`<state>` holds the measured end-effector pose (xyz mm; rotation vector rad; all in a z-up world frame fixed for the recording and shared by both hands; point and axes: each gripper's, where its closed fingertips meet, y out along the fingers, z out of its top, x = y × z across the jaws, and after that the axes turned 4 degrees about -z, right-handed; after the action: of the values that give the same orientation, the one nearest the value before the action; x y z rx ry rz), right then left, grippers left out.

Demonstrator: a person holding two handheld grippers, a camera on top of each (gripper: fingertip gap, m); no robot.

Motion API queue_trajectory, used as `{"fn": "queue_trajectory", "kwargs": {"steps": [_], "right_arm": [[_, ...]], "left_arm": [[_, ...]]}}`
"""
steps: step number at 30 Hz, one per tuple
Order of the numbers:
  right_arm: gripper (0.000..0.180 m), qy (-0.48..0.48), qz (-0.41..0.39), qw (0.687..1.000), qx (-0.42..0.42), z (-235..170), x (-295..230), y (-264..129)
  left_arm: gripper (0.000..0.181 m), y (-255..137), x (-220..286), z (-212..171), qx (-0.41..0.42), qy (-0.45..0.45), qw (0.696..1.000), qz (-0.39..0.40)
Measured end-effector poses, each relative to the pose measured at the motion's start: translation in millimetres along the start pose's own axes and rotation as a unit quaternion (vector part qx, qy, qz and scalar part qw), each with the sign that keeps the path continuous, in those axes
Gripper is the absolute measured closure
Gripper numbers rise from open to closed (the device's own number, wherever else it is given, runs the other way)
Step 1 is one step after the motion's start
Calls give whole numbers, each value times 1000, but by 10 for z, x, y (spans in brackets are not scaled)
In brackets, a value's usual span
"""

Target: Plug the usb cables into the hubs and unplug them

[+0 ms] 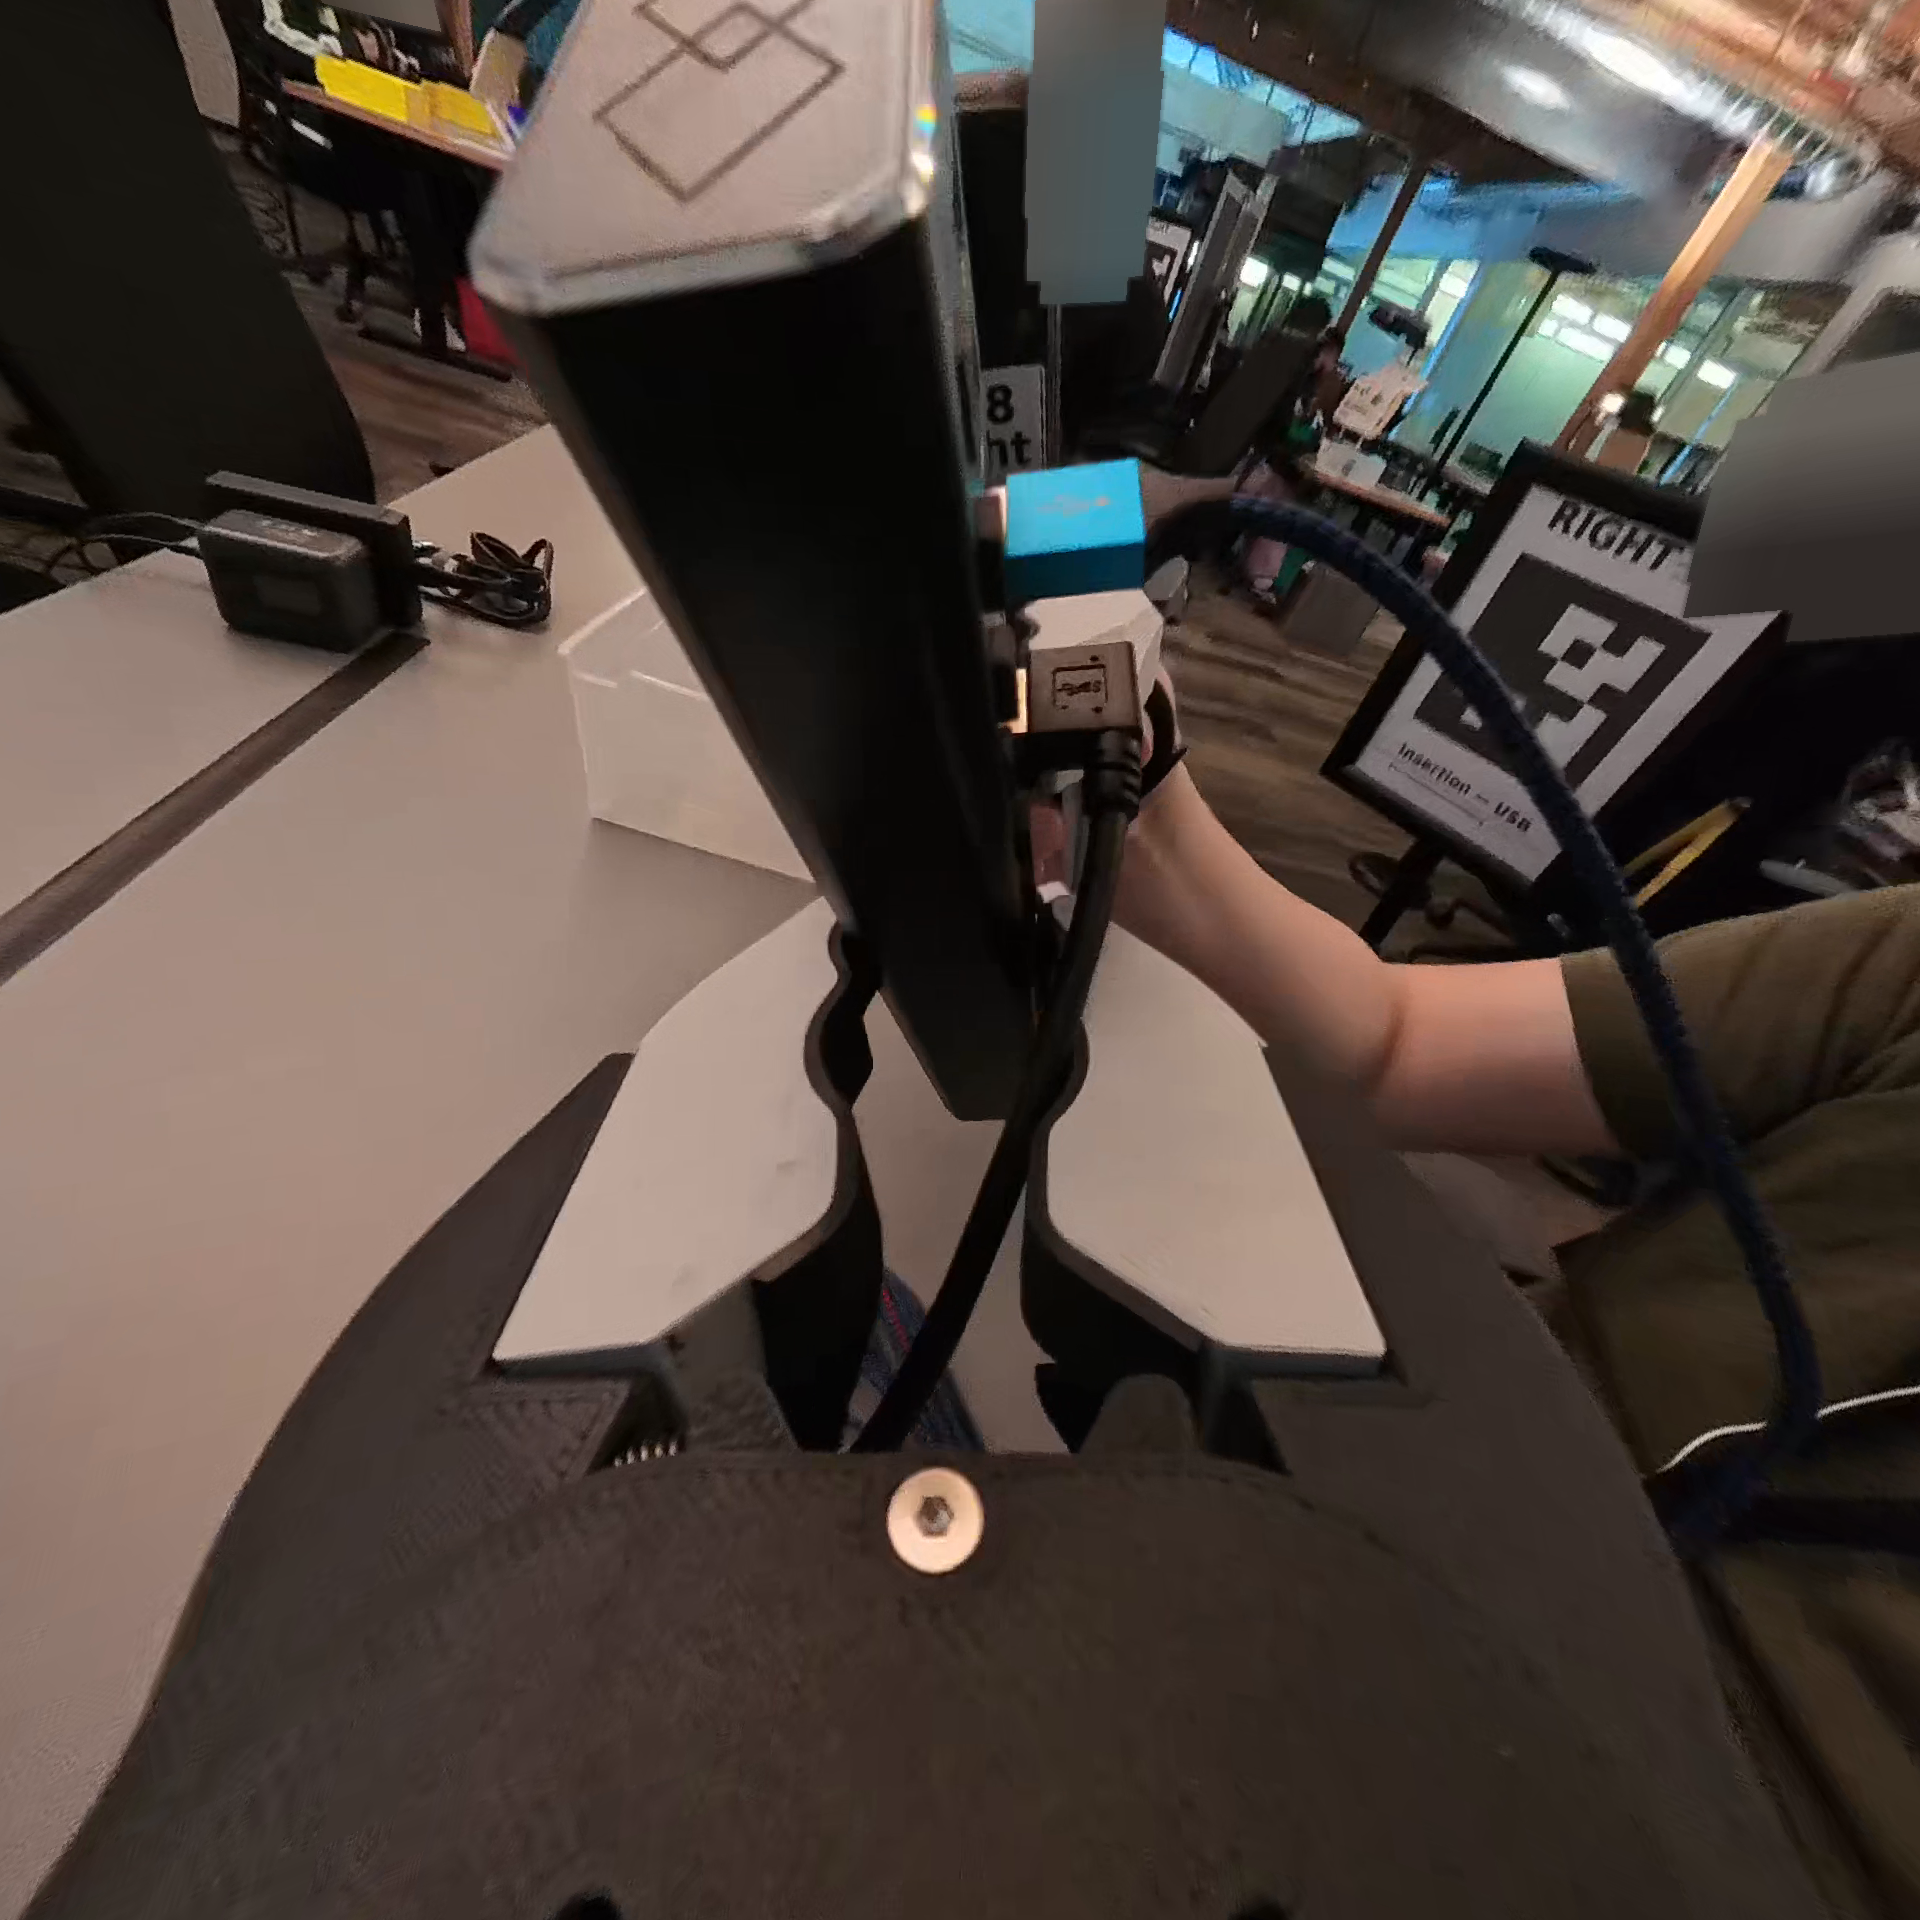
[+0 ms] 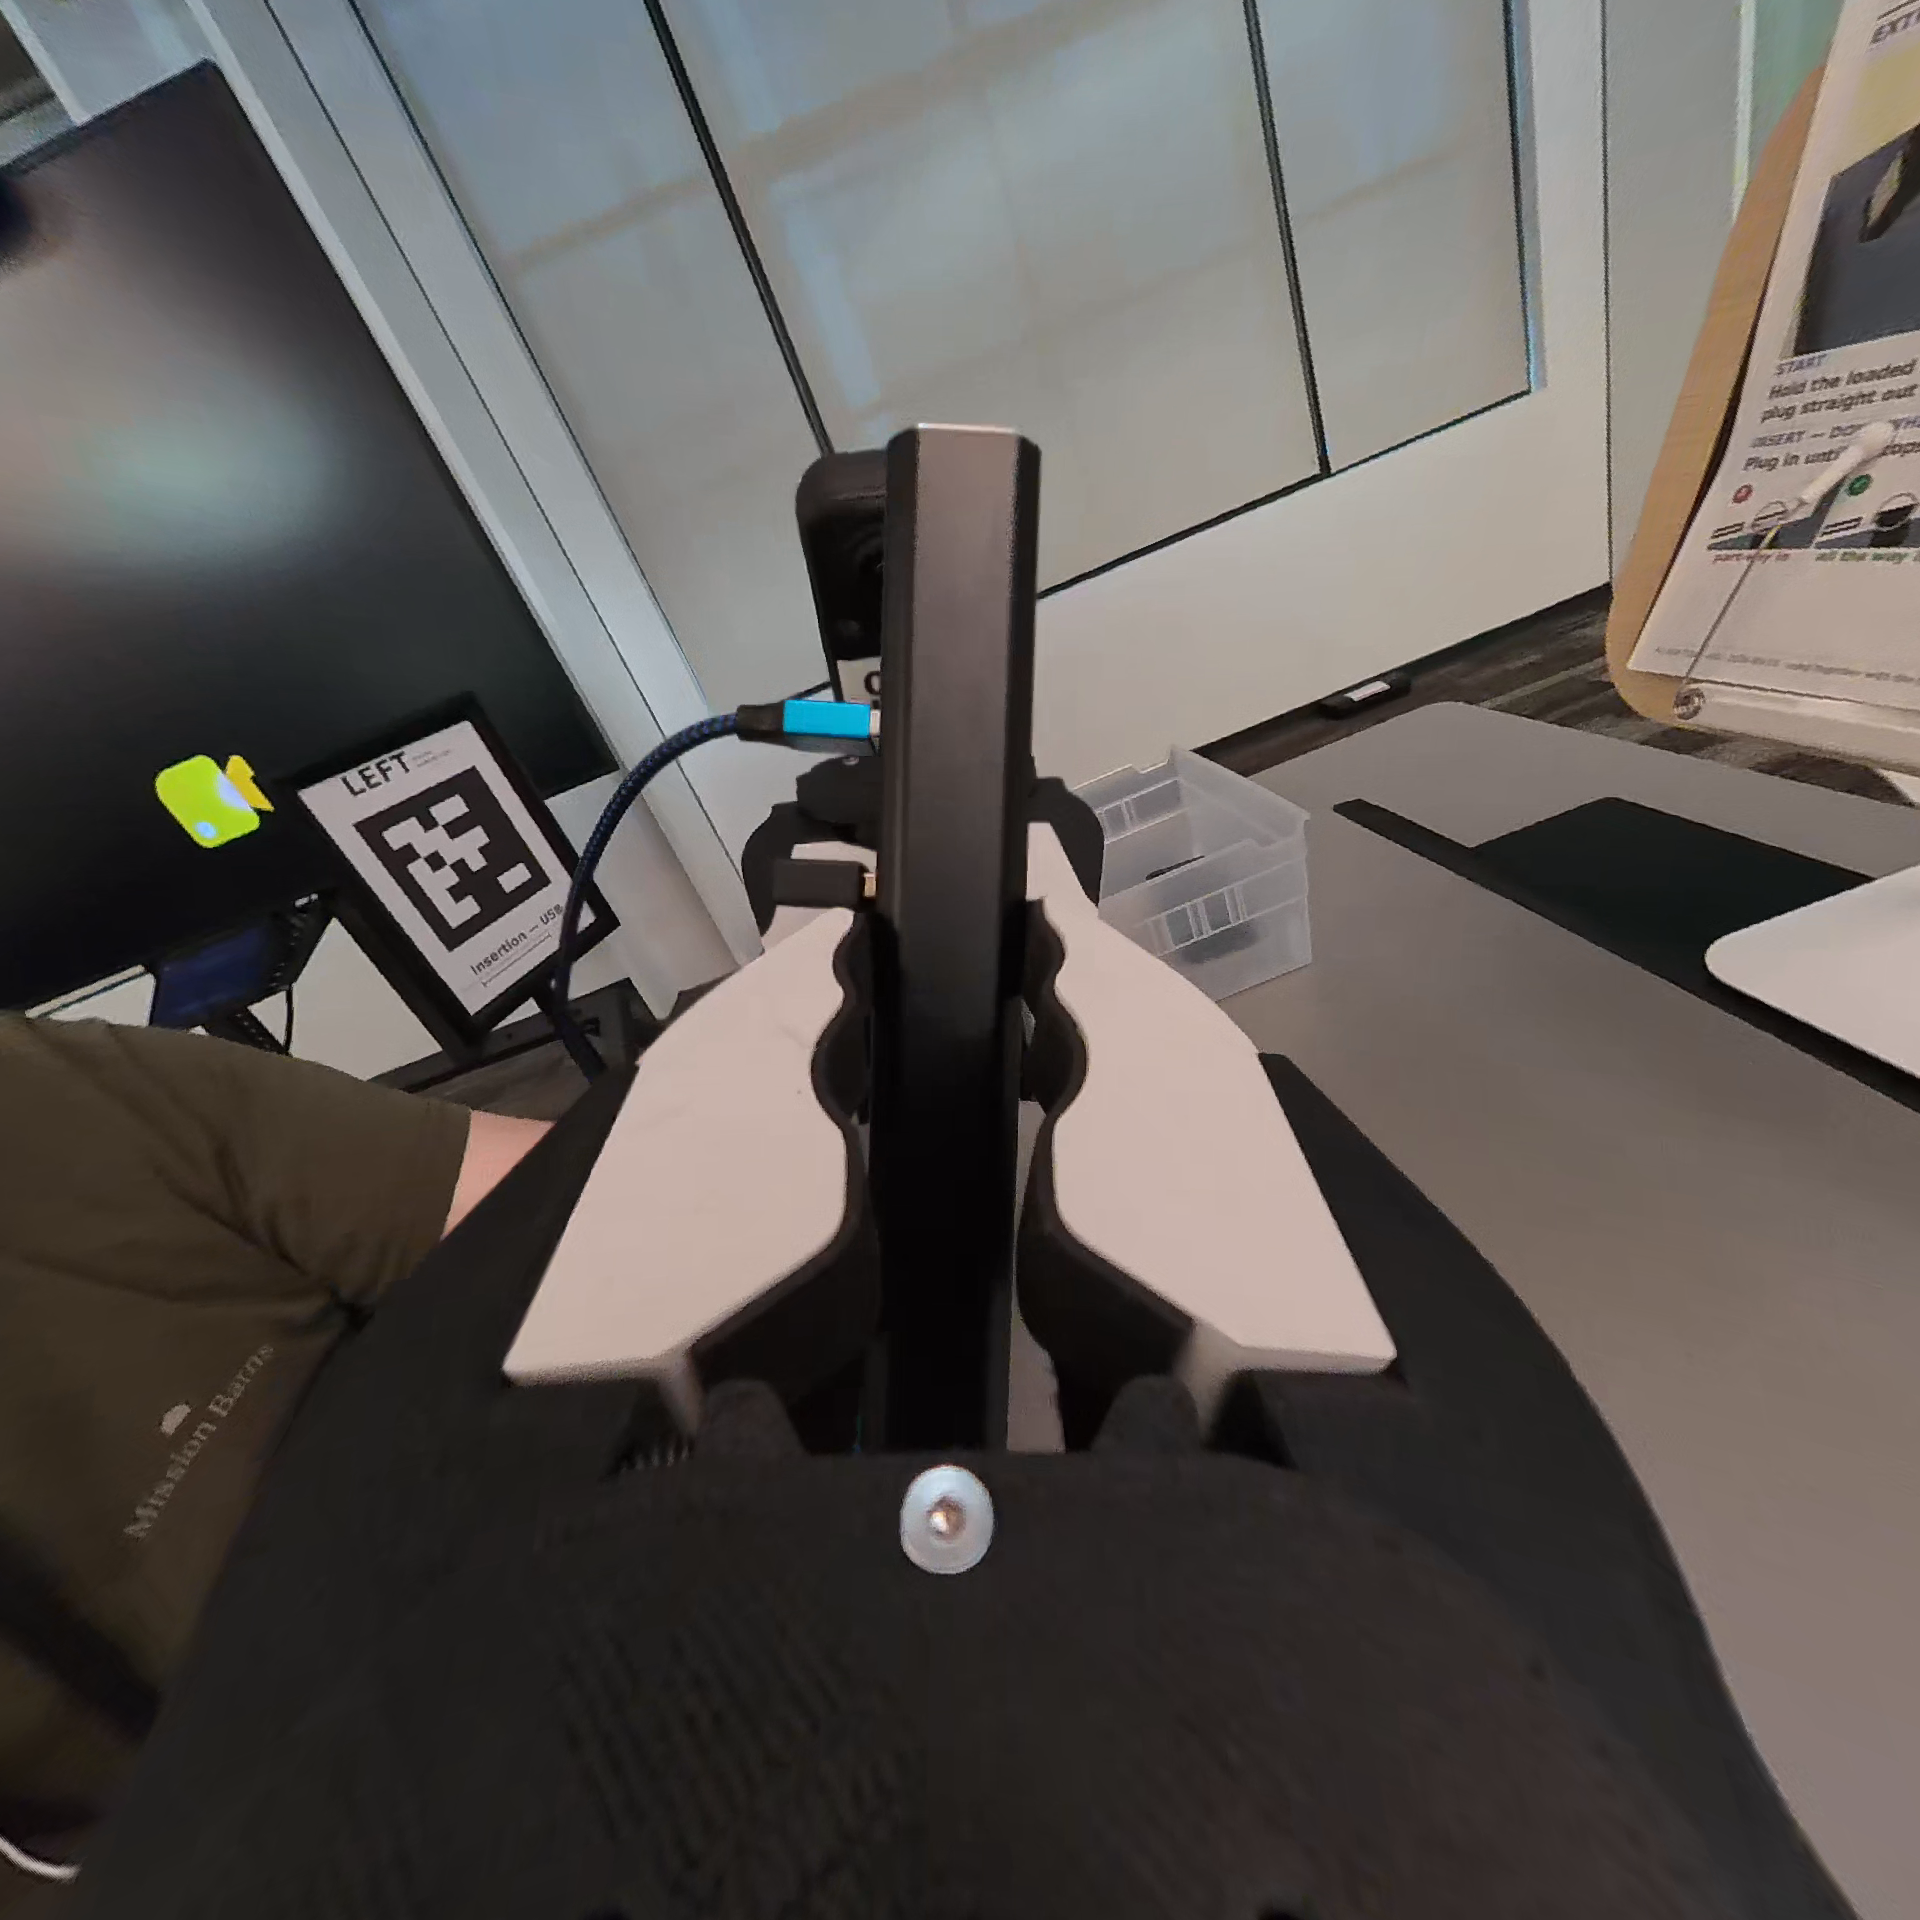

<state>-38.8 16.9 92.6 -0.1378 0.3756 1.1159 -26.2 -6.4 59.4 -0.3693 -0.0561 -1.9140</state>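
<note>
A long black USB hub (image 1: 790, 582) stands tilted between the fingers of my left gripper (image 1: 945, 977), which is shut on its lower end. A blue USB plug (image 1: 1075, 525) on a dark blue braided cable (image 1: 1621, 914) and a black USB plug (image 1: 1086, 691) on a black cable (image 1: 1049, 1049) sit in the hub's right side. The black cable runs down through the left jaws. In the right wrist view my right gripper (image 2: 951, 966) is shut on the same hub (image 2: 956, 831), with the blue plug (image 2: 826, 727) and black plug (image 2: 821, 883) on its left side. The left gripper (image 2: 831, 582) shows behind the hub.
A grey table (image 1: 260, 987) carries a clear box (image 1: 665, 727) and a black device with cords (image 1: 301, 571). A clear plastic bin (image 2: 1195, 873) sits beyond the hub. Marker signs (image 1: 1538, 665) (image 2: 447, 862), a dark monitor (image 2: 208, 468) and an instruction sheet (image 2: 1808, 436) stand around. A person's forearm (image 1: 1299, 997) reaches in from the right. Only a small space, under 4 cm, lies between the two pairs of fingers.
</note>
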Motion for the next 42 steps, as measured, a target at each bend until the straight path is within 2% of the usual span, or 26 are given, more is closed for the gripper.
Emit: {"fn": "queue_trajectory", "kwargs": {"steps": [7, 13, 15, 16, 20, 23, 27, 33, 38, 42], "right_arm": [[152, -43, 15, 996, -78, -212, -127, 31], [152, -34, 6, 995, -93, -254, -84, 21], [152, -16, 2, 997, -71, -194, -50, 14], [152, -12, 1, 998, -63, -166, -37, -8], [152, -5, -10, 999, -32, -18, -2, -180], [152, -11, -37, 999, -1, 173, -30, -340], [152, -34, -72, 997, 22, 638, -165, -507], [152, -118, -187, 975, 2, 1858, -334, -841], [152, -152, -312, 938, 24, 2800, -321, -1504], [152, -157, -402, 902, 31, 3234, -242, -2125]], "left_arm": [[153, -1, 101, -107, -66, 24, 997, 8], [149, -2, 31, -106, -58, 39, 997, 27], [125, -91, -59, 8, -31, 51, 996, 61], [119, -169, -84, 84, -11, 57, 996, 73], [112, -631, -29, 471, 94, 57, 990, 91], [113, -1080, 56, 760, 181, 60, 974, 121], [116, -1333, 115, 809, 178, 94, 963, 178], [119, -1172, 188, 801, 163, 89, 971, 149], [120, -1072, 142, 735, 144, 76, 977, 140], [121, -1010, 130, 711, 140, 69, 979, 132]]}}
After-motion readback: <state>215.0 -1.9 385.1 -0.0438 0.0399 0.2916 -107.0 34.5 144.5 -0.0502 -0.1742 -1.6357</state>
